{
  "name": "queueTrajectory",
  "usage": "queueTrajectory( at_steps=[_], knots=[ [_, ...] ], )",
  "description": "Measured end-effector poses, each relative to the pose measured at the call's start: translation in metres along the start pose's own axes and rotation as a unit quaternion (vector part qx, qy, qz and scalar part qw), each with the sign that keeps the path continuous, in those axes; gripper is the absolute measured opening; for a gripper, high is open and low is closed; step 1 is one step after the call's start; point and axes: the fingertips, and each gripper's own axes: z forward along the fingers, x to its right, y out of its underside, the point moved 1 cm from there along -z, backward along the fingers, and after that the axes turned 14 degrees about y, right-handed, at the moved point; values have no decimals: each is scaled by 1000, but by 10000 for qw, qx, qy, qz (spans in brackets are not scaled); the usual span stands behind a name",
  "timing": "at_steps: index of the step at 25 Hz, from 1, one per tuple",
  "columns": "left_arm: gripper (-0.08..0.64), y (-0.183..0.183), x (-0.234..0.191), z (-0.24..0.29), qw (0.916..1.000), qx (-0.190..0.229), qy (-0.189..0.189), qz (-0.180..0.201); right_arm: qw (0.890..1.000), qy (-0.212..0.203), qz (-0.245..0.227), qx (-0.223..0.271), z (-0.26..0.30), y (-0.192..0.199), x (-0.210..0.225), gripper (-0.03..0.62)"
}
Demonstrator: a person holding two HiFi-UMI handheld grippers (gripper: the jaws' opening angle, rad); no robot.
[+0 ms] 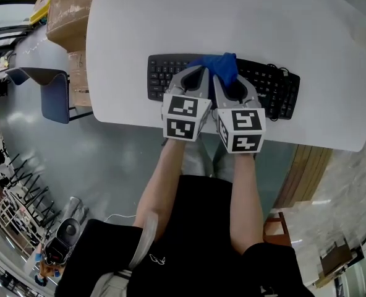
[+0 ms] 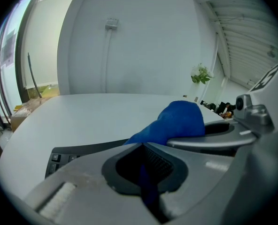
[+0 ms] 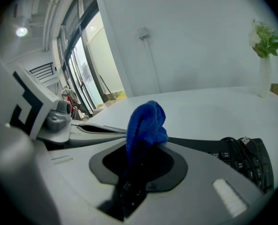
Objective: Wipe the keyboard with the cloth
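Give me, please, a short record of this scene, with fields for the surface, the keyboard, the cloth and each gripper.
surface: white rounded table
keyboard: black plastic keyboard, near the table's front edge
cloth: blue fabric cloth, bunched over the keyboard's middle
left gripper: shut on the cloth
right gripper: shut on the cloth
arrangement: grippers side by side above the keyboard
cloth contact with keys: cannot tell

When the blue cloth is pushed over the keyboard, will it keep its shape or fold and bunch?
Probably floppy: the blue cloth humps into a soft bunch between the left gripper and the right gripper, both shut on it. It looks light, so it would likely fold on the keyboard rather than slide flat.
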Motion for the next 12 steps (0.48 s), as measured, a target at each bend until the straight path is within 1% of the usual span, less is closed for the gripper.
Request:
queueTrajectory(
  at_steps=[12],
  knots=[
    [-4, -7, 34, 25, 9997, -54, 230, 98, 9996, 232, 143, 10, -14, 4, 38, 94]
  ],
)
